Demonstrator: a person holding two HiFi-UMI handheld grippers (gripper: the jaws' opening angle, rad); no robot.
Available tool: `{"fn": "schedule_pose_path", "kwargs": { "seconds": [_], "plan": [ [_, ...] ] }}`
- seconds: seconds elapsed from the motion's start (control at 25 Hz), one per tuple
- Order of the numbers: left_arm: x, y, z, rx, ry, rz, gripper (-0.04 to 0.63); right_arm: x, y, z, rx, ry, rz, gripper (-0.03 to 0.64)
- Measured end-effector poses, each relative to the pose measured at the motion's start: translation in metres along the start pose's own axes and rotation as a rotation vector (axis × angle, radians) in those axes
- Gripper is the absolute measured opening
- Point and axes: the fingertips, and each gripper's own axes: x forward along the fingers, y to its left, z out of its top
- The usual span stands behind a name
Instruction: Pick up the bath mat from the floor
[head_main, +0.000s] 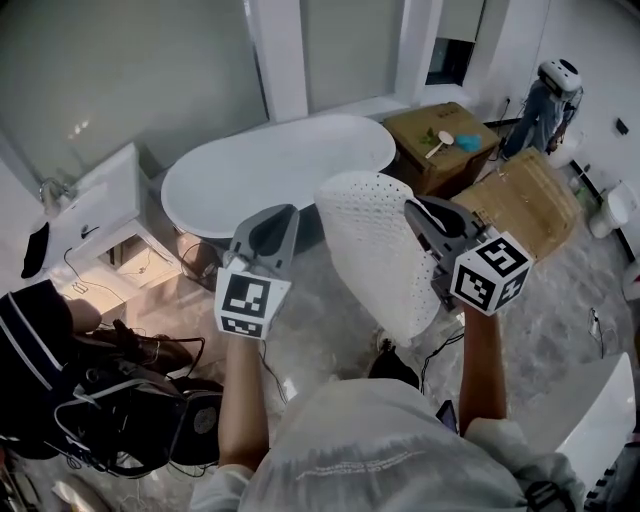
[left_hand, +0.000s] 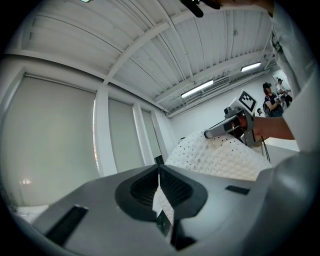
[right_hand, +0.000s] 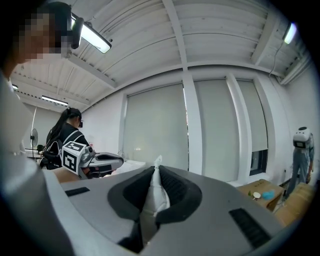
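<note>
The white perforated bath mat (head_main: 375, 250) hangs off the floor in front of me, held up between both grippers. My right gripper (head_main: 415, 210) is shut on its right edge; in the right gripper view a fold of the mat (right_hand: 155, 192) is pinched between the jaws. My left gripper (head_main: 285, 225) sits at the mat's left side, shut on a thin strip of the mat (left_hand: 161, 200). The left gripper view also shows the mat's dotted sheet (left_hand: 225, 157) stretching to the right gripper (left_hand: 220, 131).
A white bathtub (head_main: 270, 165) stands just behind the mat, with a white cabinet (head_main: 95, 205) to its left. Cardboard boxes (head_main: 440, 150) are at the back right, a person (head_main: 545, 105) beyond them. Another person (head_main: 40, 340) and cables (head_main: 120, 400) are low left.
</note>
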Motion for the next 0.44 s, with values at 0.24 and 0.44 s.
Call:
{"fn": "schedule_pose_path", "kwargs": {
  "seconds": [0.24,0.44],
  "plan": [
    [0.003,0.002,-0.014,0.001,0.022,-0.009,0.018,0.012,0.003,-0.009,-0.001,0.011,0.008,0.032],
    [0.011,-0.001,-0.023,0.012,0.055,-0.016,0.018,0.018,-0.003,-0.015,0.005,0.021,0.006,0.032]
  ]
}}
